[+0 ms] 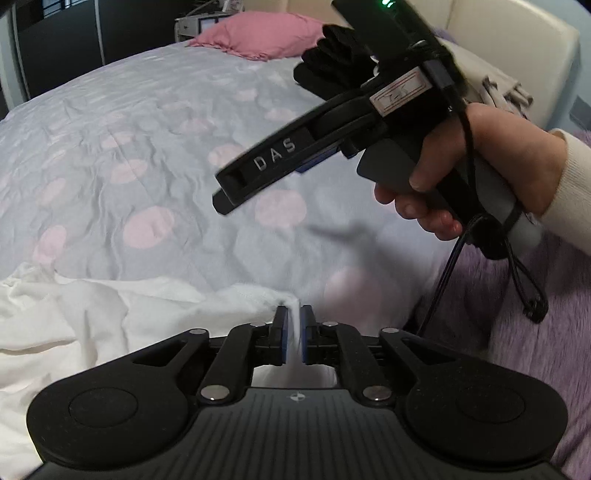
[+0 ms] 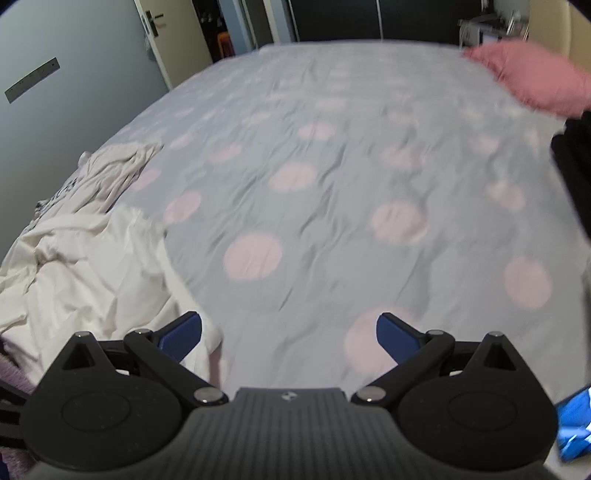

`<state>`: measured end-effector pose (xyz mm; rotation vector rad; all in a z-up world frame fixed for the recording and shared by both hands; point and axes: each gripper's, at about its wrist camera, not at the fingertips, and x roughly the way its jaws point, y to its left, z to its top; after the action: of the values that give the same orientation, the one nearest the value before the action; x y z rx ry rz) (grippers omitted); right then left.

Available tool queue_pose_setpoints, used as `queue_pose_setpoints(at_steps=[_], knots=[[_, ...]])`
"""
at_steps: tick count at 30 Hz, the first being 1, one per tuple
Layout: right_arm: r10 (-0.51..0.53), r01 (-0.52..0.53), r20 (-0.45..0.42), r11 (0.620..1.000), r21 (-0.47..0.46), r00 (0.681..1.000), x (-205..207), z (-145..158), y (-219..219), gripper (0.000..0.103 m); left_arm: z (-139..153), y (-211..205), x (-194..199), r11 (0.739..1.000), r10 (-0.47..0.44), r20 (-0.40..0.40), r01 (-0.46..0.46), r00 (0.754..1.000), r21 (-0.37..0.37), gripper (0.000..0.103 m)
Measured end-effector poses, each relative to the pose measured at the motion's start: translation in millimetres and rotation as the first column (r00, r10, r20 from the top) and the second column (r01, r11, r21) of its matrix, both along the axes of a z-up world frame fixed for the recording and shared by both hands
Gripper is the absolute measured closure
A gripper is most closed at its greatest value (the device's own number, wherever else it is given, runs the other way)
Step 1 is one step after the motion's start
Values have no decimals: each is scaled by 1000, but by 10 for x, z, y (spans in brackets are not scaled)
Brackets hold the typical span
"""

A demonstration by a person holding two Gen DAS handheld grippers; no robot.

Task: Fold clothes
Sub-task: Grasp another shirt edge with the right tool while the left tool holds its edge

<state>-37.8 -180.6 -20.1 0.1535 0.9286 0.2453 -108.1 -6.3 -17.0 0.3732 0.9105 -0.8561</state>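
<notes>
The left gripper (image 1: 294,332) pinches a fold of the crumpled white cotton garment (image 1: 110,317), which lies at seven o'clock on the grey bedsheet with pink dots (image 1: 147,155). The right gripper (image 2: 289,338), held in a hand (image 1: 491,173), hovers over the sheet with fingers spread wide, empty. A pink pillow (image 1: 262,35) sits at twelve o'clock.
</notes>
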Motion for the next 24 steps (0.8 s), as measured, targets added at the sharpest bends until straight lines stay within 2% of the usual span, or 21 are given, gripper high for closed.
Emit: queue_pose_setpoints(at_steps=[1, 2, 3, 6, 10, 16, 19, 23, 24], knots=[[3, -3, -22, 1000, 15, 1000, 3, -51, 9, 10, 13, 41, 4, 1000, -1, 1, 1, 1000, 4, 84], [7, -6, -45, 1000, 29, 999, 8, -101, 19, 22, 29, 70, 14, 1000, 2, 6, -2, 1000, 7, 77], [11, -8, -67, 999, 43, 998, 13, -151, 29, 29, 50, 112, 28, 1000, 7, 12, -7, 1000, 12, 73], [17, -9, -108, 998, 69, 994, 31, -256, 75, 29, 137, 324, 98, 999, 29, 41, -30, 999, 37, 72], [53, -43, -125, 996, 82, 991, 39, -280, 200, 28, 242, 666, 374, 991, 105, 82, -111, 991, 70, 67], [119, -112, -146, 992, 59, 982, 89, -351, 466, 28, 298, 1062, 1073, 964, 197, 193, -225, 961, 139, 67], [127, -122, -161, 992, 39, 979, 130, -417, 533, 28, 219, 1233, 1512, 943, 230, 254, -279, 939, 181, 67], [125, -121, -184, 992, 28, 975, 189, -508, 574, 28, -84, 1442, 2068, 908, 257, 268, -327, 928, 262, 67], [124, -121, -189, 992, 28, 974, 206, -529, 577, 28, -144, 1476, 2144, 906, 258, 262, -327, 930, 268, 67]])
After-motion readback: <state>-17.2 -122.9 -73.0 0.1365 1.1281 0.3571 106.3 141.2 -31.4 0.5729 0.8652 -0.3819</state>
